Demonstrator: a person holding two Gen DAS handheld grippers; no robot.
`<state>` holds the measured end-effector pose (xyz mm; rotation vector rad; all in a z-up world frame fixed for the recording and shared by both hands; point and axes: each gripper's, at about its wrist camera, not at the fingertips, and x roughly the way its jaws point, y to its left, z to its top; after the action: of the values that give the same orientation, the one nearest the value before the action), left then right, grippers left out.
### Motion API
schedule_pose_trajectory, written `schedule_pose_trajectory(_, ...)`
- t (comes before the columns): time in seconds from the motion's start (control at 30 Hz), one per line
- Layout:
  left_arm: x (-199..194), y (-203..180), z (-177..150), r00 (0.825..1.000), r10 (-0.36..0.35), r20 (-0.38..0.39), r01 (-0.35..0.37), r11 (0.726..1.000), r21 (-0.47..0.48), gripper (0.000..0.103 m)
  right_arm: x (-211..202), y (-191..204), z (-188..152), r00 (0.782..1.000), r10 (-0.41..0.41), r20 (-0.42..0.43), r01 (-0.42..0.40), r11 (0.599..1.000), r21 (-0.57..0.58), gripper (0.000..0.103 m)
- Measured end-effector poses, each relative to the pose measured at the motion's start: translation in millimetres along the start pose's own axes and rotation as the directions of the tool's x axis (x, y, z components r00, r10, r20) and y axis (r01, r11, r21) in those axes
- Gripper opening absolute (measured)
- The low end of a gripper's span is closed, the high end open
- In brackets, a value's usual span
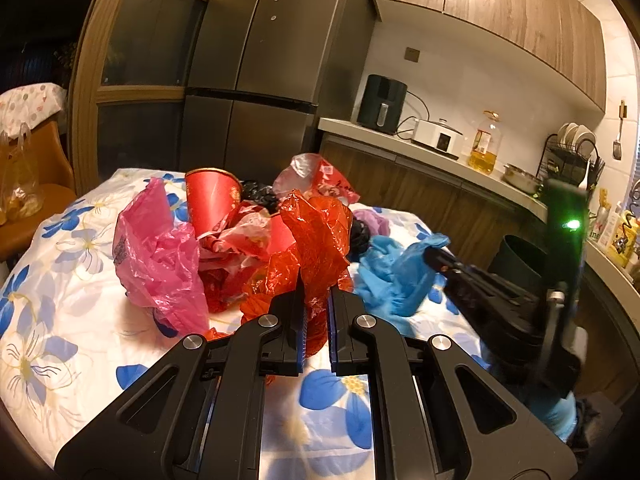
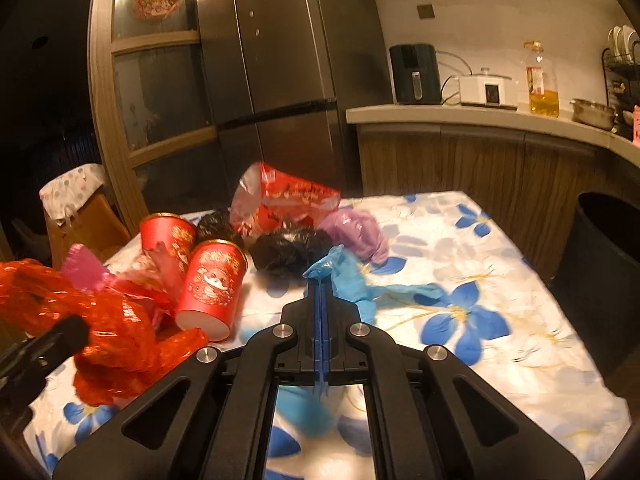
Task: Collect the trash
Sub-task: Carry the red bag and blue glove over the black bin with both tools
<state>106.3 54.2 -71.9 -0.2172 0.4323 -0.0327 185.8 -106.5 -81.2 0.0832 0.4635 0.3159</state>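
Blurred blue bag (image 2: 352, 280); bin (image 2: 608, 264) cut off at right edge.

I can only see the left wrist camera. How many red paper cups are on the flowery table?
Observer: Two red paper cups lie side by side; your view shows one clearly.
Operator: What did the other grabber catch?
Observer: The right gripper has its jaws shut on the crumpled blue plastic bag; the right wrist view shows that grip up close.
Operator: Is there a bin?
Observer: Yes, a dark round bin stands just past the table's right edge, seen more fully from there.
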Motion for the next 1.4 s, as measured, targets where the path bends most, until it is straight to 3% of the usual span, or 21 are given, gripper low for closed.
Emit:
schedule_pose_trajectory(0.37,-19,-40,11,0.999,-0.047,0.016,0.046,0.997,0.055,0.007,-71,-24,9,0.993,-0.063,0.098,0.067,0.997,-0.032,0.001)
schedule_pose_trajectory(0.73,-13,-106,21,0.983,-0.185,0.008,0.182,0.974,0.132,0.007,-118,-73,19,0.97,-0.176,0.168,0.178,0.984,0.006,0.001)
schedule_pose_trajectory(1.03,10,-164,37,0.957,-0.291,0.011,0.284,0.94,0.187,0.007,-139,-119,28,0.941,-0.273,0.201,0.266,0.962,0.061,0.001)
schedule_pose_trajectory(1.4,36,-224,46,0.911,-0.413,0.012,0.399,0.886,0.235,0.007,-163,-172,50,0.879,-0.398,0.264,0.377,0.917,0.127,0.001)
